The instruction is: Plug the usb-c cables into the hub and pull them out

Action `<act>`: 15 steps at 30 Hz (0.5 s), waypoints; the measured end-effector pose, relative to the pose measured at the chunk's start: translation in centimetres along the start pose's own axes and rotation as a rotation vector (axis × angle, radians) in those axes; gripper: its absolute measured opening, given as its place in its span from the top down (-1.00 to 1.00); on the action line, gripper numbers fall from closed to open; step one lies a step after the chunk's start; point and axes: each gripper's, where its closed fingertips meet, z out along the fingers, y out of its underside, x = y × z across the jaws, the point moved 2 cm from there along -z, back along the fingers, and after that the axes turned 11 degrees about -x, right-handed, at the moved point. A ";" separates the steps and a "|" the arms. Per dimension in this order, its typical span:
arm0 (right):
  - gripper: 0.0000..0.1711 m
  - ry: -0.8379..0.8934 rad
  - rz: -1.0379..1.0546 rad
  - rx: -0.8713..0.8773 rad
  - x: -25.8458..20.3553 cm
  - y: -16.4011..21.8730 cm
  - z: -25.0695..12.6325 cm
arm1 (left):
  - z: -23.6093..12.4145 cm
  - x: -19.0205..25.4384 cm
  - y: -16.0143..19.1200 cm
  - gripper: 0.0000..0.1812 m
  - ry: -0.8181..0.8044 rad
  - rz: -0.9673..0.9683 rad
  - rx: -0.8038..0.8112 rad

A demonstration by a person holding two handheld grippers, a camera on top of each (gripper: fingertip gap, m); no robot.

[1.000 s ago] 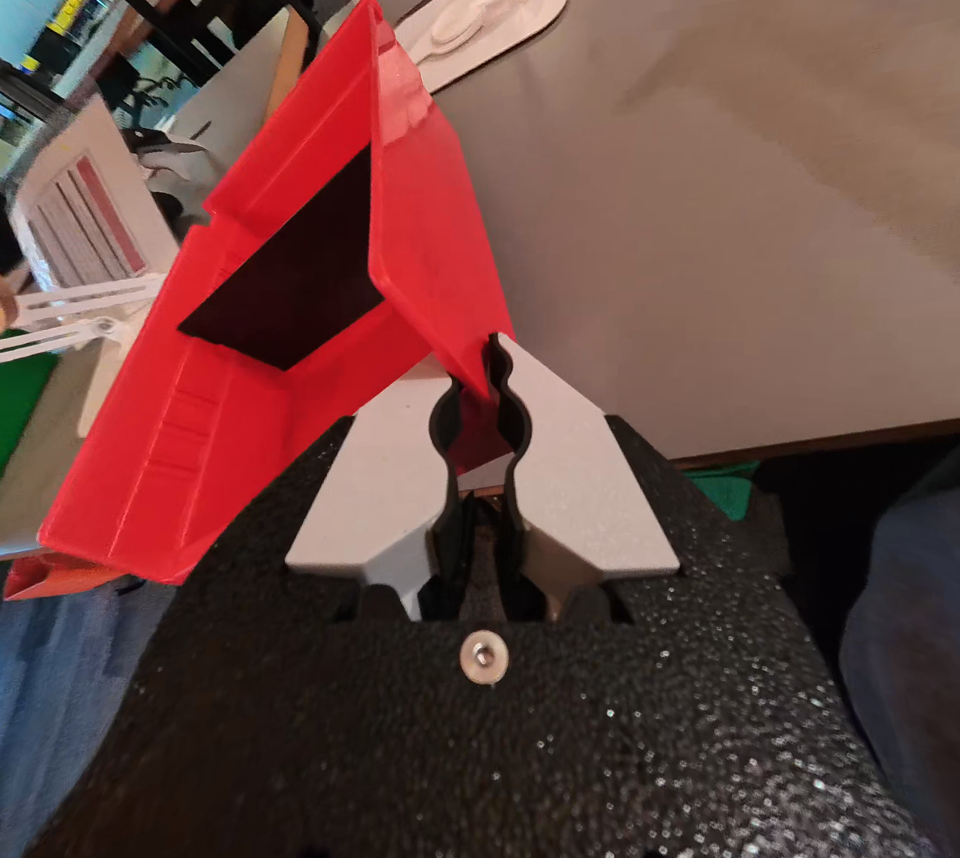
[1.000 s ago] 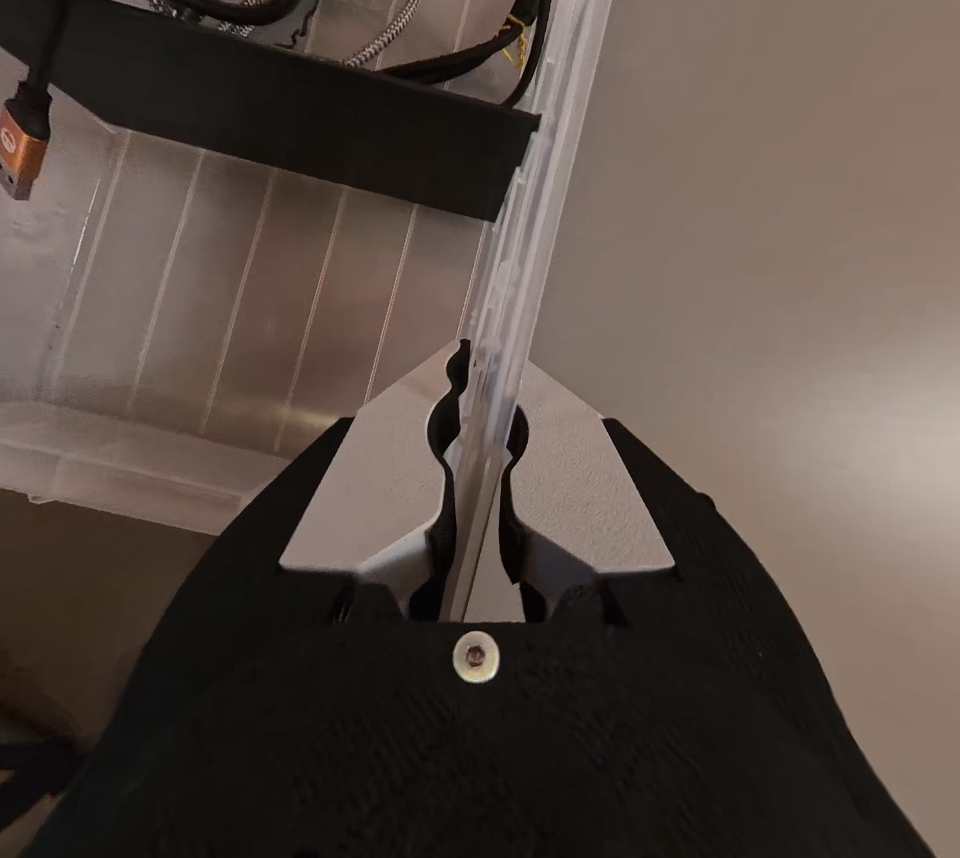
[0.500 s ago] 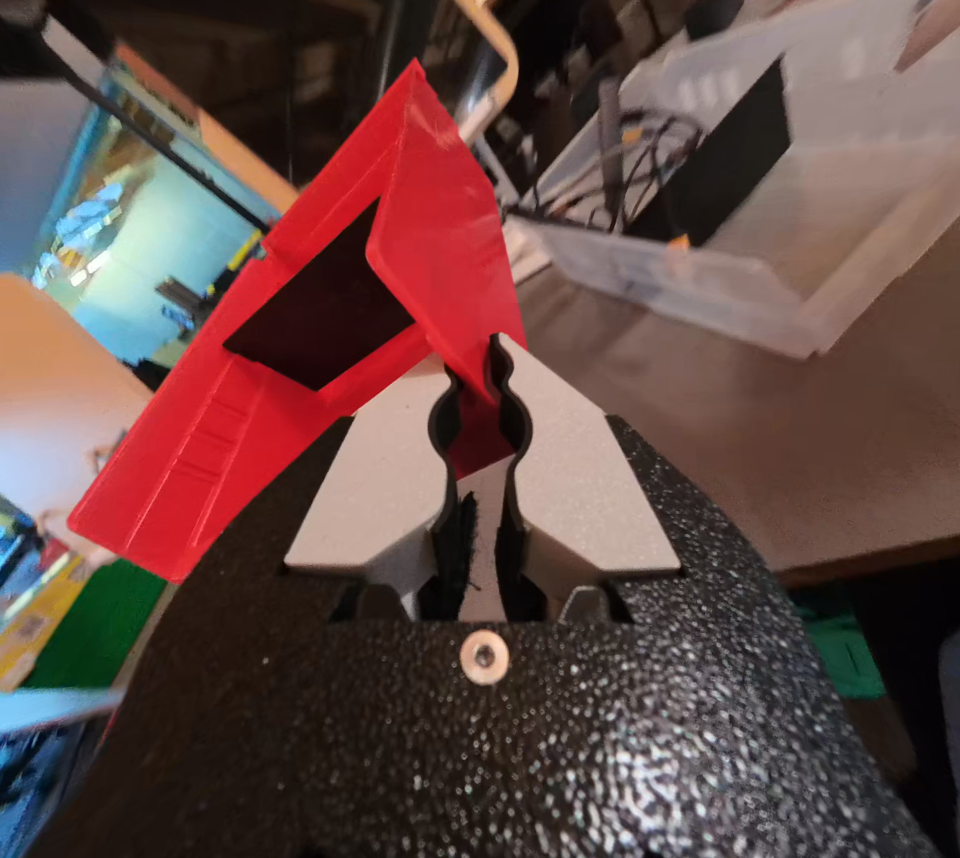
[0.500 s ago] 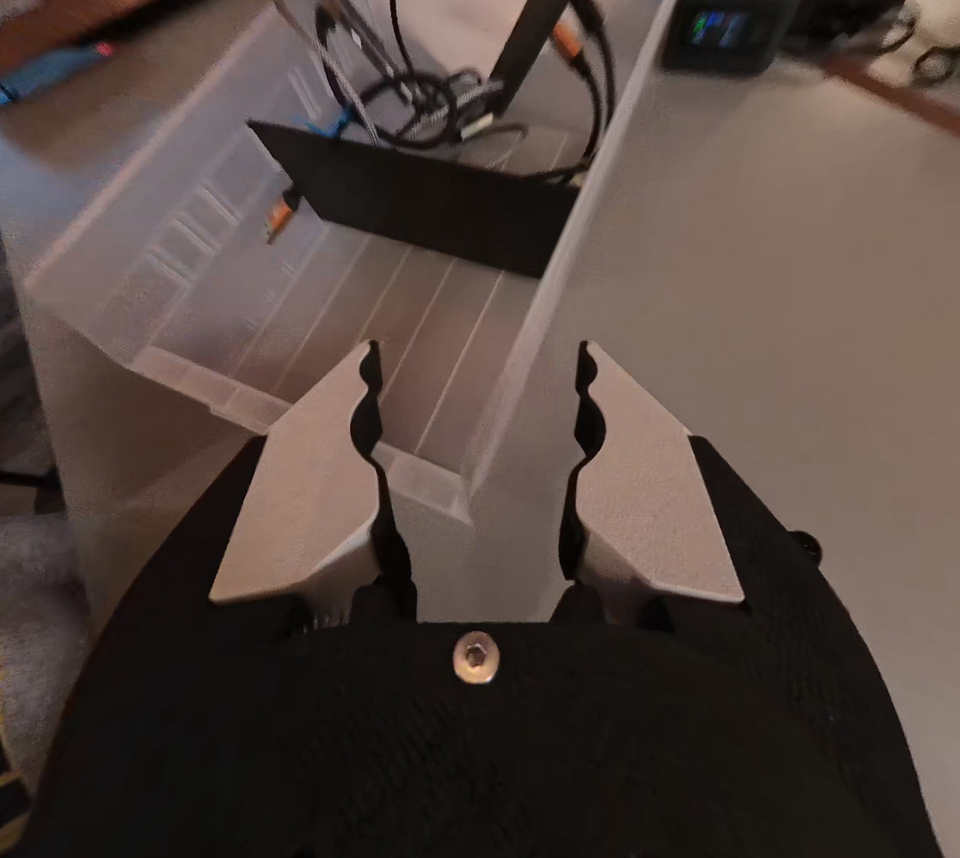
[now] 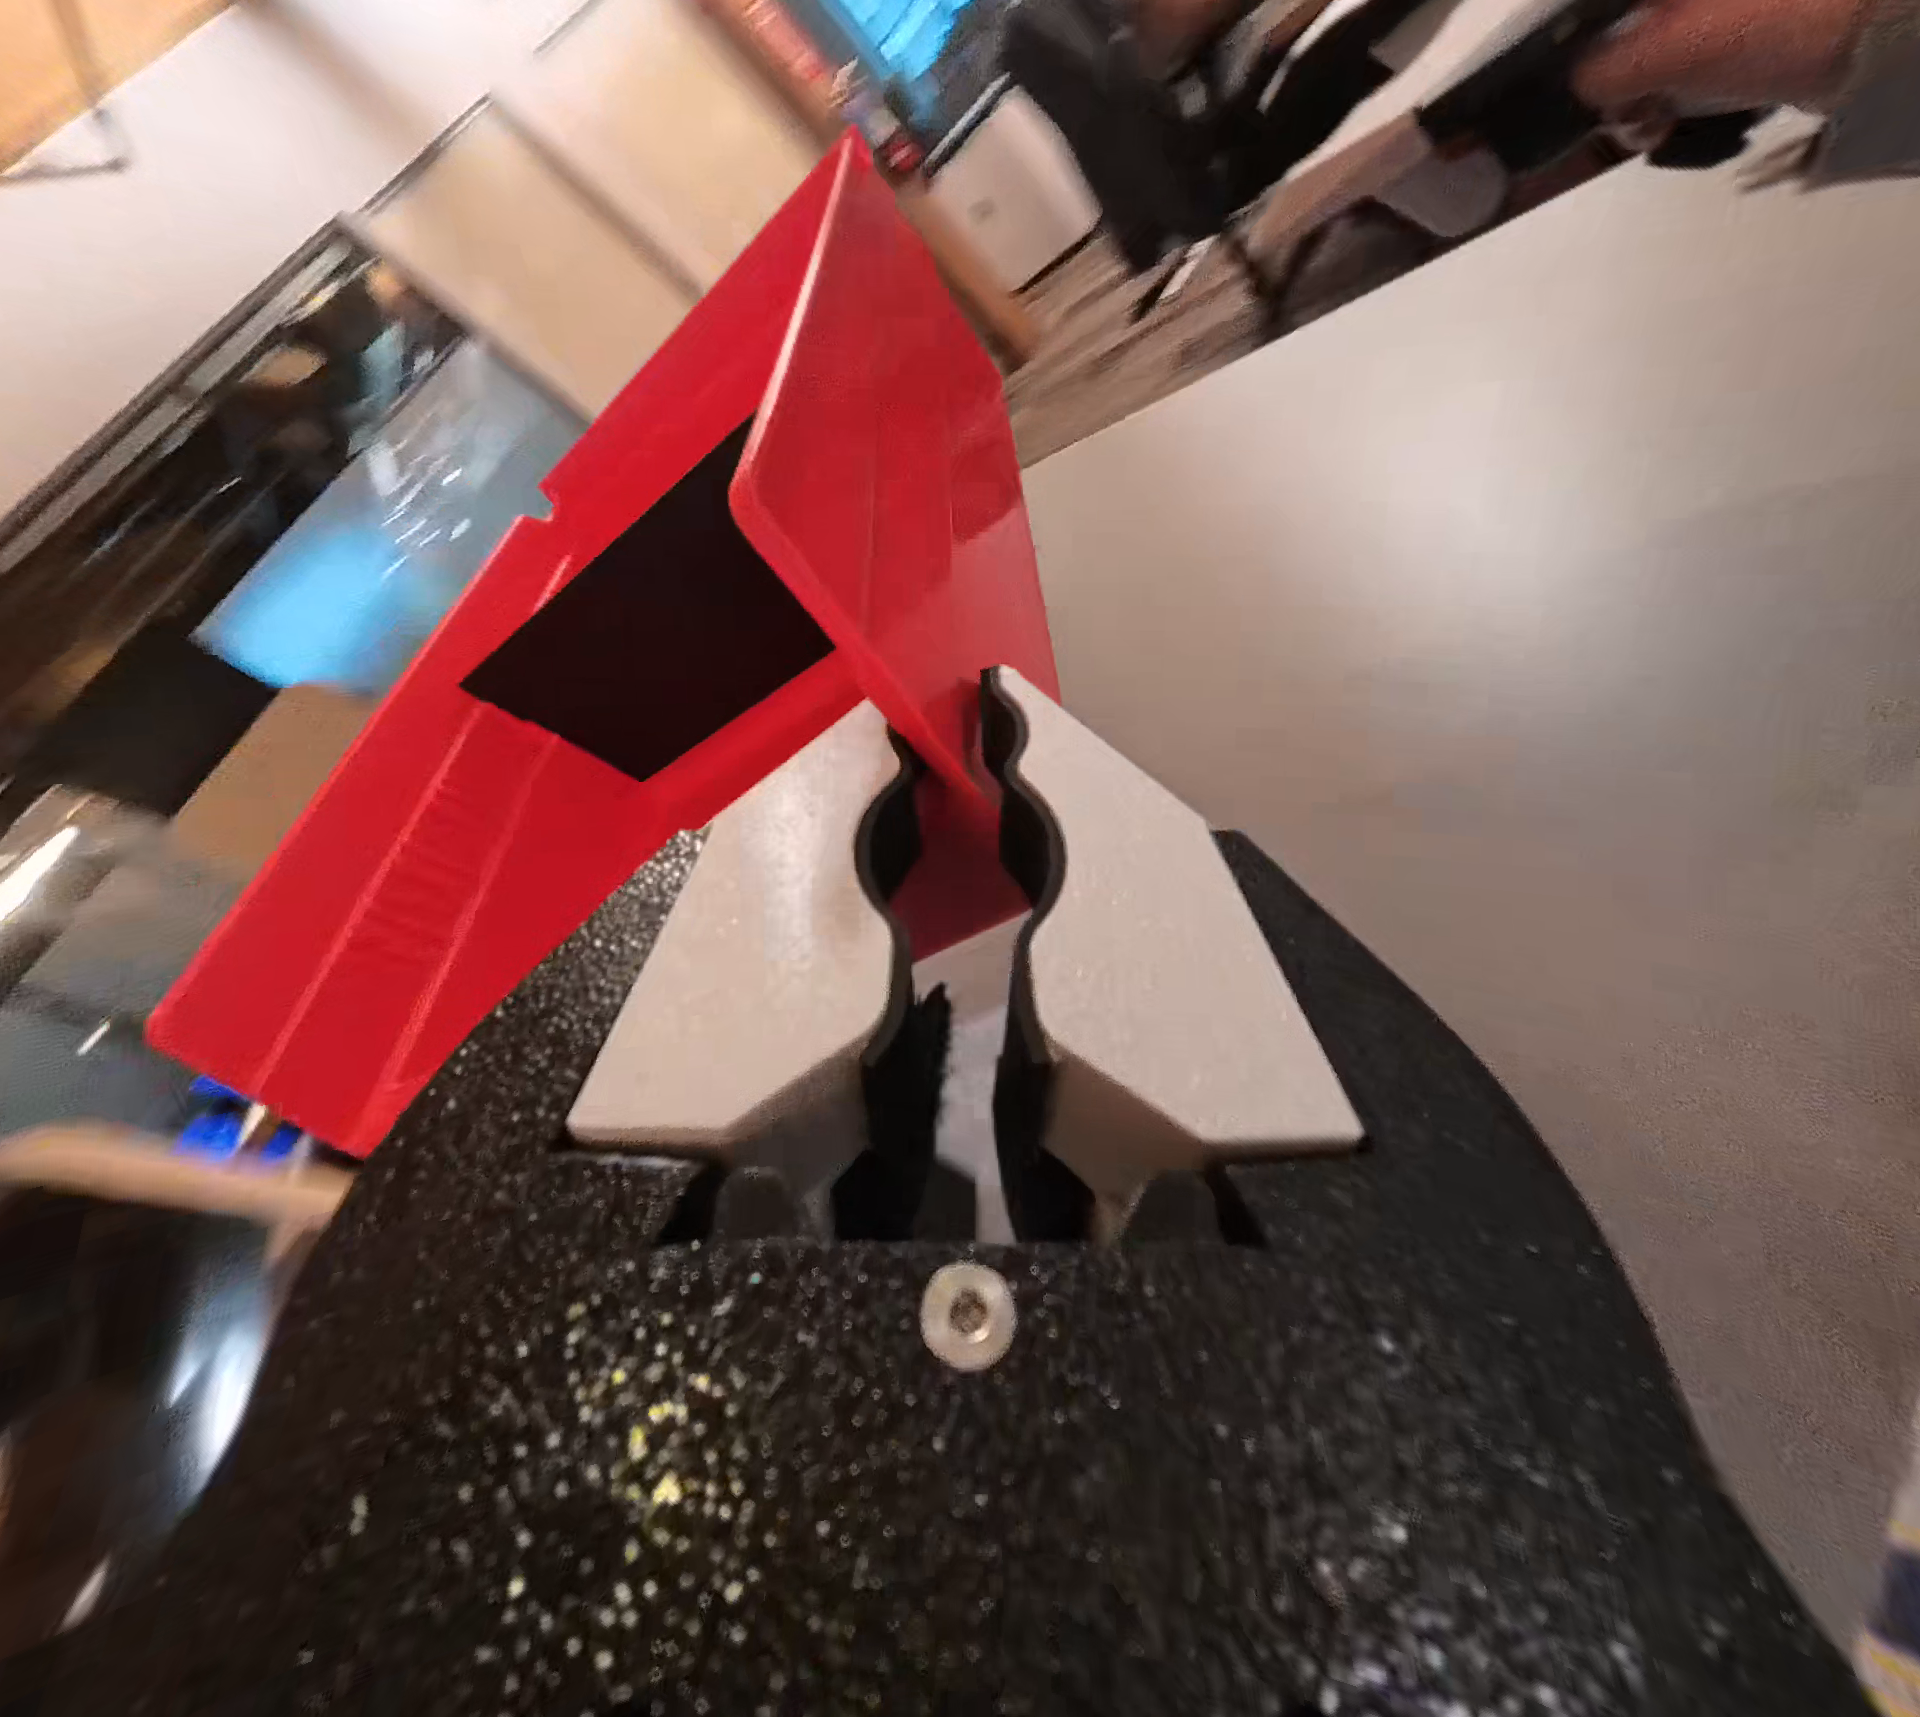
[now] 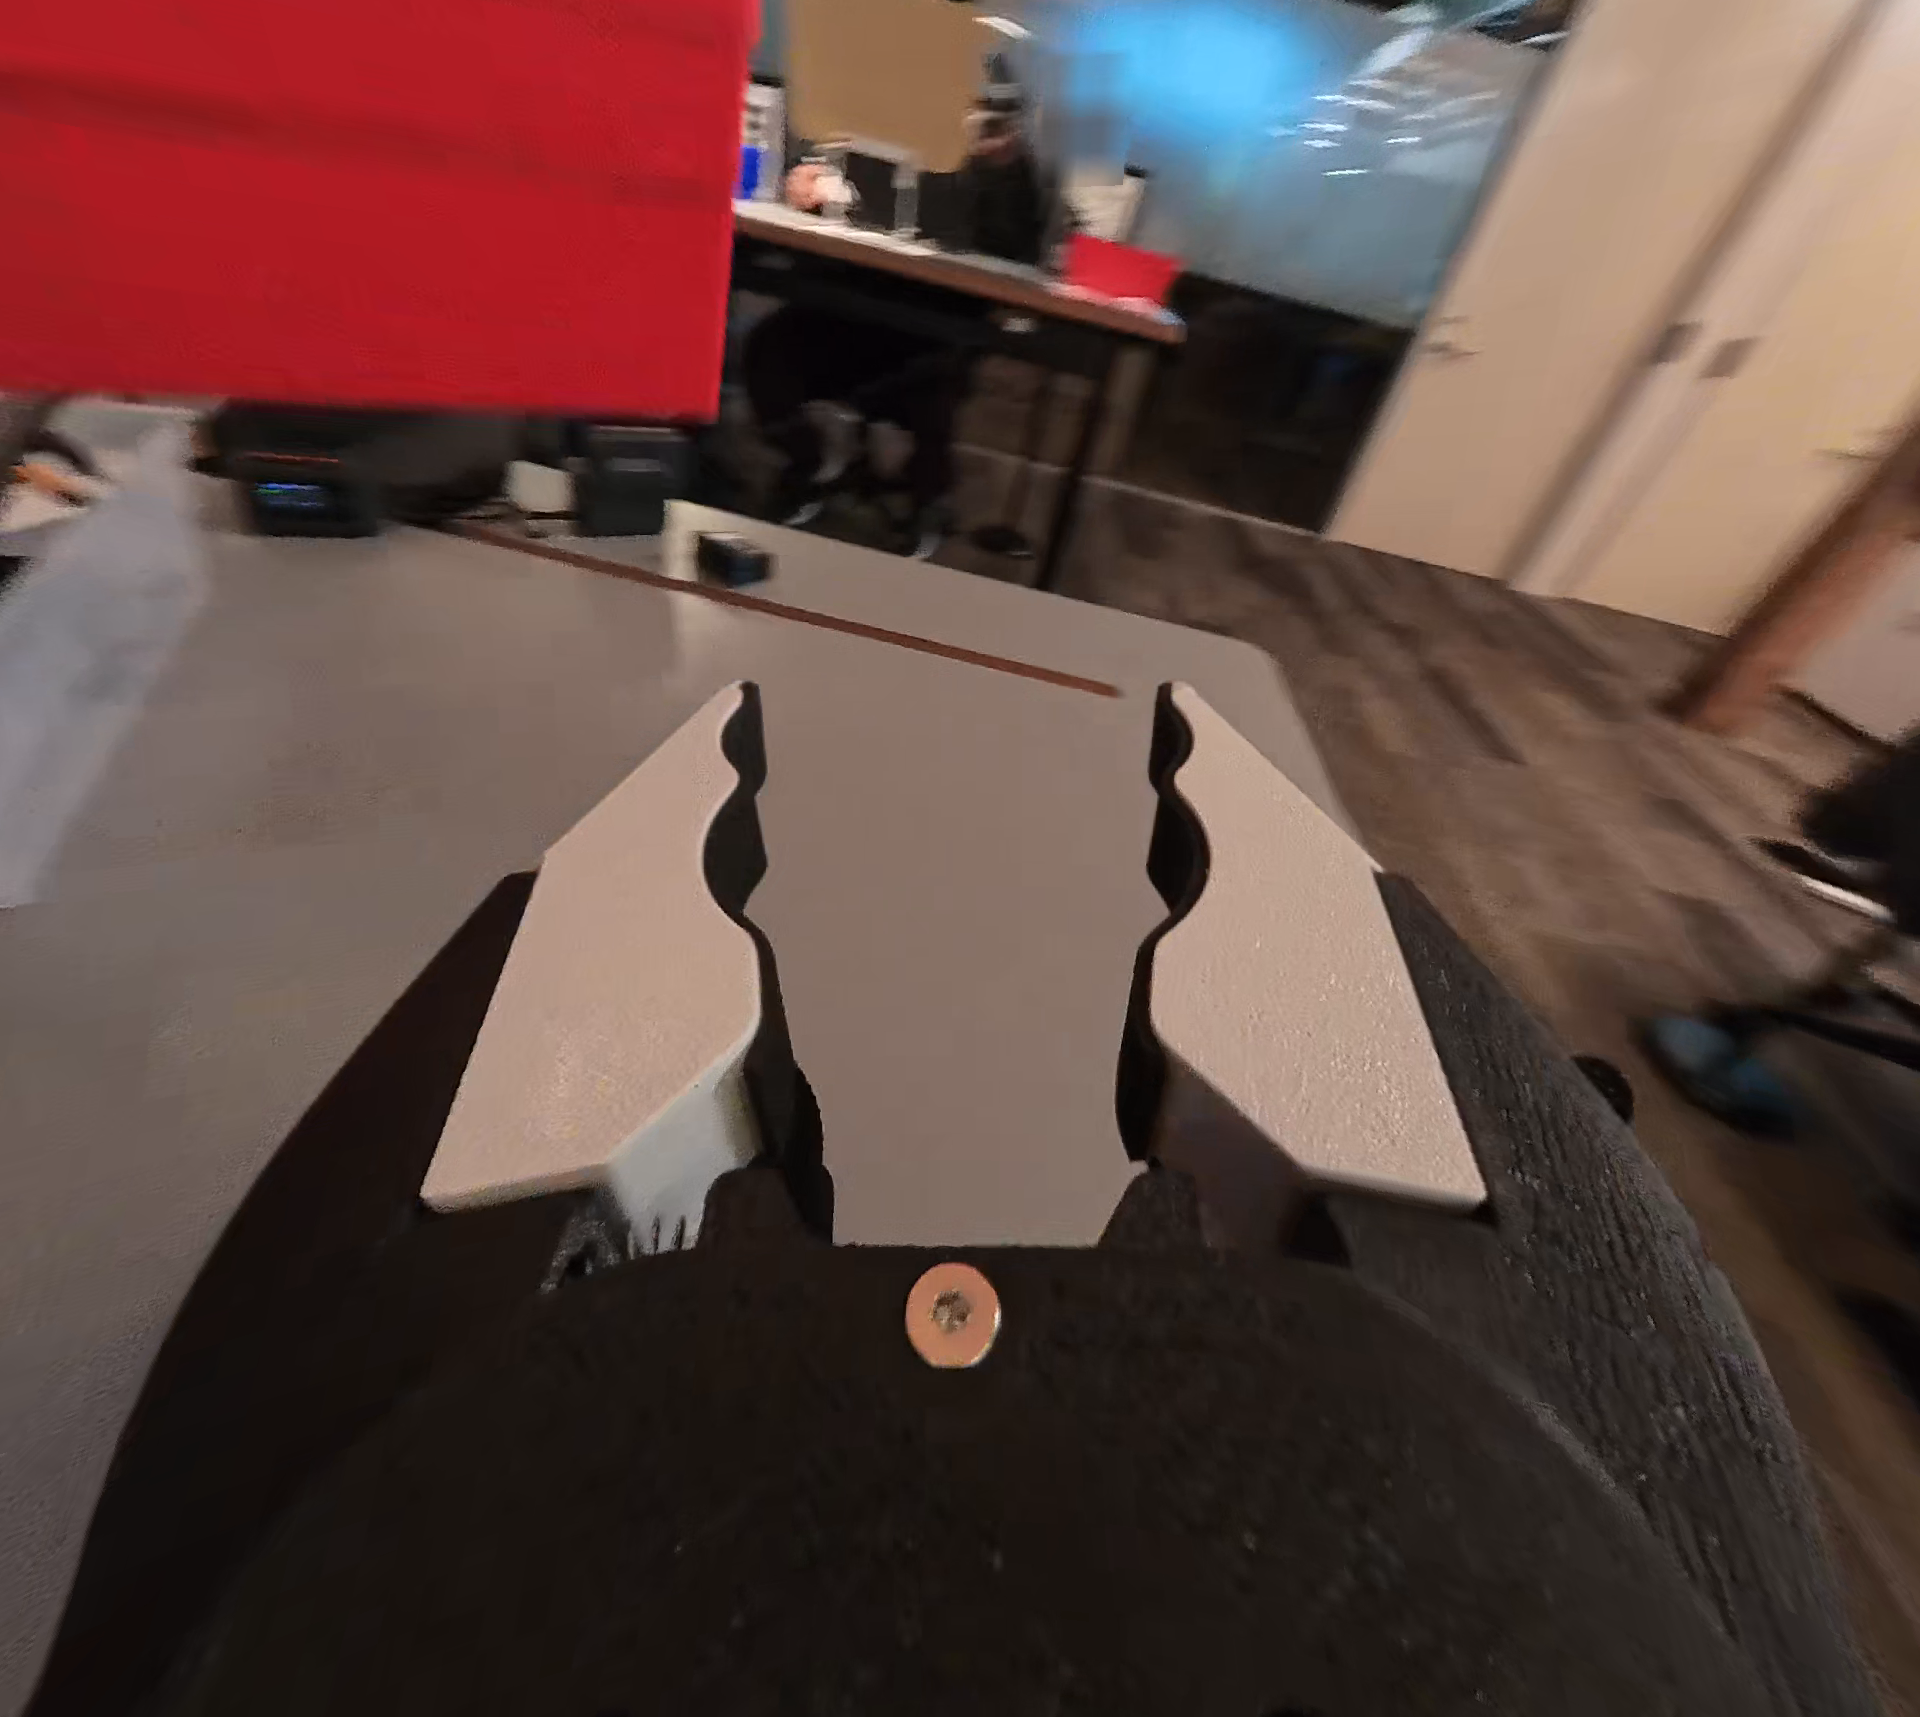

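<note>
My left gripper is shut on the side wall of a red plastic bin and holds it tilted in the air above the grey table. A black panel lines the bin's inside. My right gripper is open and empty, low over the table. The red bin shows blurred at the upper left of the right wrist view. No cable or hub is in view. A clear bin edge shows blurred at the left.
The table's far edge and right corner are close ahead of my right gripper. Small black devices stand at the table's back. Other desks, a person's arm and white cabinets lie beyond.
My right gripper let go of the clear bin's wall, opened and swung away to the right. My left gripper kept hold of the red bin and swung it up over the table.
</note>
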 end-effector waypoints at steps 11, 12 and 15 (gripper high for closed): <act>0.22 0.217 0.083 -0.050 3.9 8.4 -7.3 | 16.6 13.0 -1.7 0.89 0.445 0.099 0.003; 0.23 0.212 0.084 -0.059 3.6 8.9 -7.2 | 17.3 13.6 -1.7 0.90 0.426 0.118 0.008; 0.23 0.186 0.086 -0.076 2.6 10.1 -6.3 | 19.2 14.6 -2.1 0.90 0.381 0.094 -0.013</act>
